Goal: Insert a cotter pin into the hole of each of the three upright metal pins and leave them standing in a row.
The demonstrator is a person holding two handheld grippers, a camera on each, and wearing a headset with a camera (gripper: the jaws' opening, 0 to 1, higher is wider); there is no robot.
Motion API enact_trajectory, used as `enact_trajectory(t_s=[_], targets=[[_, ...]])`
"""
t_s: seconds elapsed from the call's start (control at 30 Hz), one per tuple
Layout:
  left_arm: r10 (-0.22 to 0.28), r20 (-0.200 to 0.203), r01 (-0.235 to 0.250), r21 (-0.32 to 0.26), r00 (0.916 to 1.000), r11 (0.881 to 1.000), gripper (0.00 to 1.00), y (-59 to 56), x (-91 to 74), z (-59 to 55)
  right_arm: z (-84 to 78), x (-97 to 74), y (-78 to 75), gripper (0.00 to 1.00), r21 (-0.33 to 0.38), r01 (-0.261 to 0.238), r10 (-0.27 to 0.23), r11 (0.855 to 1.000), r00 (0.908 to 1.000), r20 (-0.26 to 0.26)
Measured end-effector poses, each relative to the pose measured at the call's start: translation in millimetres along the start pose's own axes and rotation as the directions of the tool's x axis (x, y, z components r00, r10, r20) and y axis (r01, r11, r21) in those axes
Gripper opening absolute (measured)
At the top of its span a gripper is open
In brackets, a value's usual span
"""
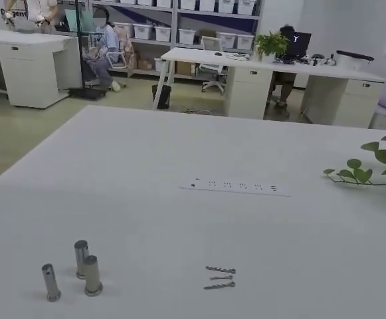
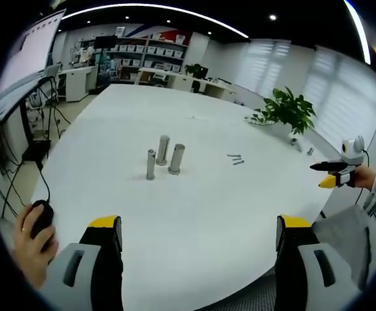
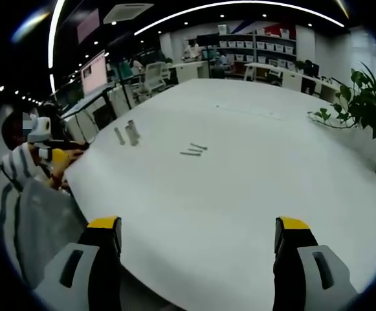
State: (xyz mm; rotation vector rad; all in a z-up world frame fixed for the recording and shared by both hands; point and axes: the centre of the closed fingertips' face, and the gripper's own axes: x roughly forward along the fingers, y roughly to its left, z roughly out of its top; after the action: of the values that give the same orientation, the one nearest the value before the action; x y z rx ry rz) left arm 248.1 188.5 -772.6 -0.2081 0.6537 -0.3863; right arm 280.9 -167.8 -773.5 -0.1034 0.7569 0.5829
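Three upright metal pins (image 1: 80, 269) stand in a loose cluster near the front left of the white table (image 1: 179, 153); they also rise as a group of metal pins (image 2: 163, 157) in the left gripper view and as small metal pins (image 3: 128, 133) in the right gripper view. Three cotter pins (image 1: 220, 278) lie flat to their right, seen again as cotter pins (image 2: 235, 158) and cotter pins (image 3: 194, 150). My left gripper (image 2: 197, 259) is open, back from the table edge. My right gripper (image 3: 197, 259) is open too, also off the table's edge. Nothing is held.
A white power strip (image 1: 236, 187) lies mid-table. A leafy plant (image 1: 379, 163) trails in from the right edge. Desks, shelves with bins and seated people fill the room behind. A hand rests on a mouse (image 2: 39, 220) at the left.
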Motion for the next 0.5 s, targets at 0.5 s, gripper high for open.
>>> enact_trajectory(t_s=[0.5], targets=[[0.038,-0.009,-0.038,0.014,0.9992,0.999,1.0,13.0,-5.3,3.0,-0.1,-2.8,-2.3,0.99,0.015,0.011,-0.011,1.0,0.9999,0.0]])
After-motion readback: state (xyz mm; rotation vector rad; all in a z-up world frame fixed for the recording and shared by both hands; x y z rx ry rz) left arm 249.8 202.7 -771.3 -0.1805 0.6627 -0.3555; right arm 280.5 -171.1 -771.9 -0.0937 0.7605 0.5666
